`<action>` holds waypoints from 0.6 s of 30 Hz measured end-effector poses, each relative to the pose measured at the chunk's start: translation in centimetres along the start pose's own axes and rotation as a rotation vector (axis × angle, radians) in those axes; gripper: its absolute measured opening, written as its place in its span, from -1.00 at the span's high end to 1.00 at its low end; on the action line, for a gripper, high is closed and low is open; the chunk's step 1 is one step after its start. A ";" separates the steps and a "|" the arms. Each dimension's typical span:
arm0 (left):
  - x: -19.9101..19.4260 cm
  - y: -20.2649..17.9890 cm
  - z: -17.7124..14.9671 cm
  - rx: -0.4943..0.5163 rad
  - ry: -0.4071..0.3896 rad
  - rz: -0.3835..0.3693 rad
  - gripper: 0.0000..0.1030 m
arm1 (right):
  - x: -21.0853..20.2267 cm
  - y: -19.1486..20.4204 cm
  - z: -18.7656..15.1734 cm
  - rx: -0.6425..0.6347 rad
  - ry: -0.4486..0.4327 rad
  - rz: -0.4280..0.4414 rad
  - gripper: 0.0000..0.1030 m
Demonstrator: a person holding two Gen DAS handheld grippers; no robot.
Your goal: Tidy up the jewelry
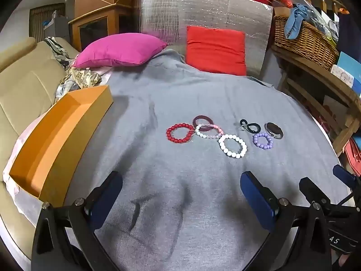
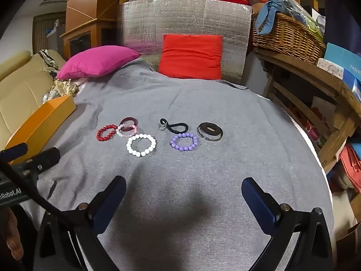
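left tool [image 1: 180, 194] and right tool [image 2: 183, 194] spread wide, bracelets [image 2: 141, 145] on grey cloth [image 2: 203, 203]

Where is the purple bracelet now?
The purple bracelet lies on the grey cloth right of the white bracelet, just before the black ring, in both views.

Bare grey blanket [image 2: 180, 203] ahead — orange box [image 1: 61, 135] left

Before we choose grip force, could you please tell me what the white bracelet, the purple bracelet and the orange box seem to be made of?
White bracelet: smooth glossy round beads, probably plastic or glass. Purple bracelet: similar glossy beads, smaller. Orange box: matte, thin flat walls with folded corners, likely cardboard.
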State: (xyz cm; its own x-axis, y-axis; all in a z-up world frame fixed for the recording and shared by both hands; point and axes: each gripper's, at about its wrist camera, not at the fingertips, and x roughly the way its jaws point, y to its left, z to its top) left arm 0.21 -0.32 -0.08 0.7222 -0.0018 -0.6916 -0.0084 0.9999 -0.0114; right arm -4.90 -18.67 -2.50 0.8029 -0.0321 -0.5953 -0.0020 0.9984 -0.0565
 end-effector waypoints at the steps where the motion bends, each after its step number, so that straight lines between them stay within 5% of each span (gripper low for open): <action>1: 0.1 -0.2 0.1 0.008 0.001 0.002 -1.00 | 0.0 0.0 0.0 0.002 0.002 0.001 -1.00; 18: -0.1 0.7 -0.3 -0.044 -0.014 -0.008 -1.00 | 0.1 0.7 0.2 -0.010 0.011 0.008 -1.00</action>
State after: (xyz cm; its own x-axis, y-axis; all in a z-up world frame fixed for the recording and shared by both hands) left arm -0.09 0.35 -0.28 0.7318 -0.0095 -0.6814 -0.0327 0.9983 -0.0491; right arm -4.76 -17.98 -2.44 0.7963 -0.0248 -0.6044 -0.0144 0.9981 -0.0599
